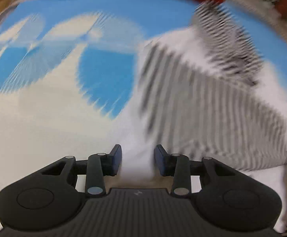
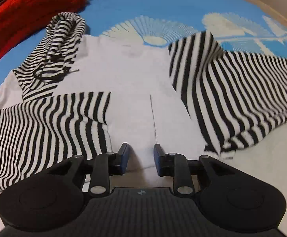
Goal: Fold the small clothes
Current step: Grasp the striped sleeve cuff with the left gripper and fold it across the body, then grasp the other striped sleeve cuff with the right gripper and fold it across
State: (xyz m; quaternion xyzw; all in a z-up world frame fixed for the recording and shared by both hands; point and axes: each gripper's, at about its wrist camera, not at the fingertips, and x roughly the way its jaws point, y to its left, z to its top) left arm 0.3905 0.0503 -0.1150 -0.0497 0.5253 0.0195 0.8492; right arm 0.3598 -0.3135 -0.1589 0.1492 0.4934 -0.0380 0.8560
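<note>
Hoodie (image 2: 131,83) with striped sleeves lies flat on the blue-and-white cloth (image 2: 163,2).
Both tongs, left gripper (image 1: 137,158) and right gripper (image 2: 140,158), are spread over the white hem, pinching nothing. Pinch the hem evenly and fold toward the hood (image 2: 56,49). Red cloth (image 2: 29,6) crowds the far corner; the rest looks free.

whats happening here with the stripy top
A person with a claw in each hand is folding a white hoodie with black-and-white striped sleeves, laid out on a blue and cream cloth. One striped sleeve is folded across the body. The right claw and the left claw both sit open over white fabric at its edge.
</note>
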